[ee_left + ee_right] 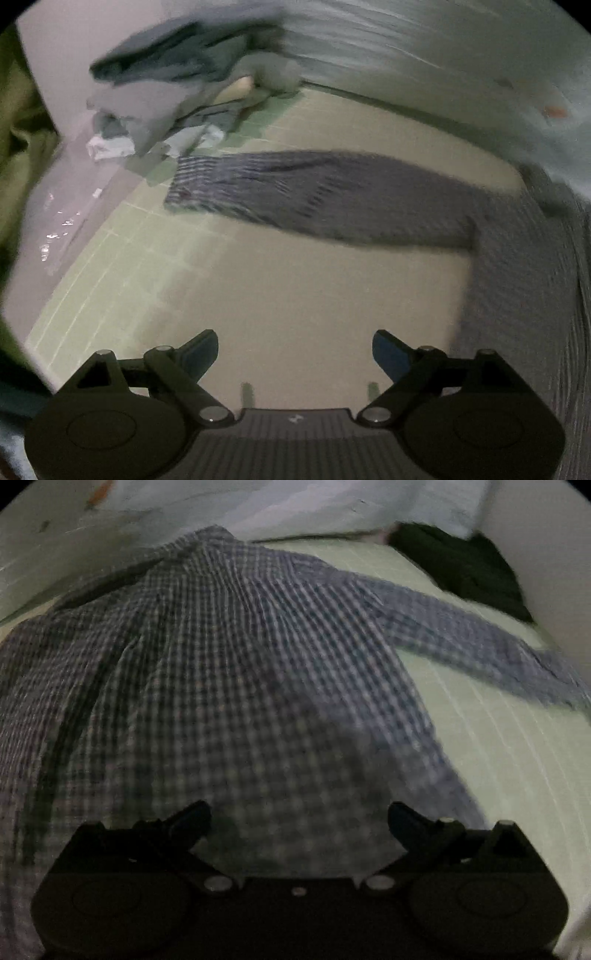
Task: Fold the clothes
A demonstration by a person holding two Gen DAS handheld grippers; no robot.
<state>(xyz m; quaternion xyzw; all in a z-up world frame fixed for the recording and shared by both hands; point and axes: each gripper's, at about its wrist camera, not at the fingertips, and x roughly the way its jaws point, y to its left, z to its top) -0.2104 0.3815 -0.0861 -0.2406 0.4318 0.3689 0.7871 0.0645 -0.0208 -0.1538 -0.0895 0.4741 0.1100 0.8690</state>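
A blue-and-white checked shirt (229, 672) lies spread flat on a pale green gridded surface (498, 757). One sleeve (480, 638) stretches out to the right. My right gripper (299, 823) hovers open just above the shirt's body, nothing between its fingers. In the left wrist view the shirt's other sleeve (314, 192) reaches leftward across the surface (258, 295), with the body (535, 295) at the right edge. My left gripper (295, 354) is open over bare surface, short of the sleeve. Both views are blurred.
A heap of grey-blue and white clothes (166, 92) sits at the far left corner beyond the sleeve end. A dark green garment (465, 565) lies at the far right corner. Pale walls (443, 55) border the surface. Olive fabric (18, 147) hangs at the left.
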